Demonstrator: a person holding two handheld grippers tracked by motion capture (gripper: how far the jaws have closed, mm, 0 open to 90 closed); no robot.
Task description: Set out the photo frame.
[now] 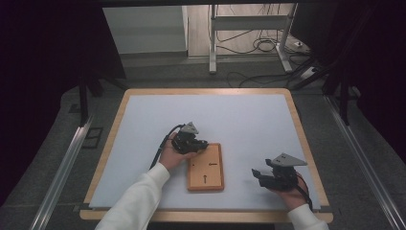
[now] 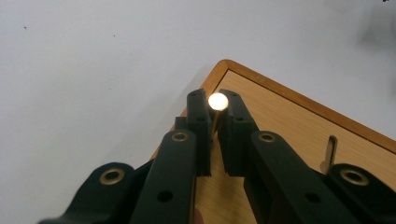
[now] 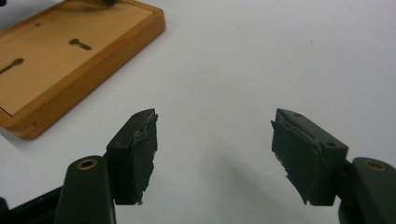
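A wooden board (image 1: 206, 176) with two dark keyhole slots (image 1: 205, 179) lies on the white mat, a little right of centre near the front. My left gripper (image 1: 201, 143) hovers over the board's far left corner. In the left gripper view it (image 2: 214, 106) is shut on a thin brass-coloured pin with a bright round head (image 2: 218, 101), above the board's corner (image 2: 261, 100); one slot (image 2: 330, 148) shows to the right. My right gripper (image 1: 257, 175) rests right of the board. Its jaws (image 3: 215, 128) stand wide open with nothing between them, and the board (image 3: 93, 51) lies at upper left.
The white mat (image 1: 210, 115) covers a table with a wooden rim (image 1: 297, 124). Beyond the far edge are a metal stand (image 1: 213, 43) and loose cables (image 1: 258, 45) on the floor. Rails (image 1: 62, 167) run along both sides.
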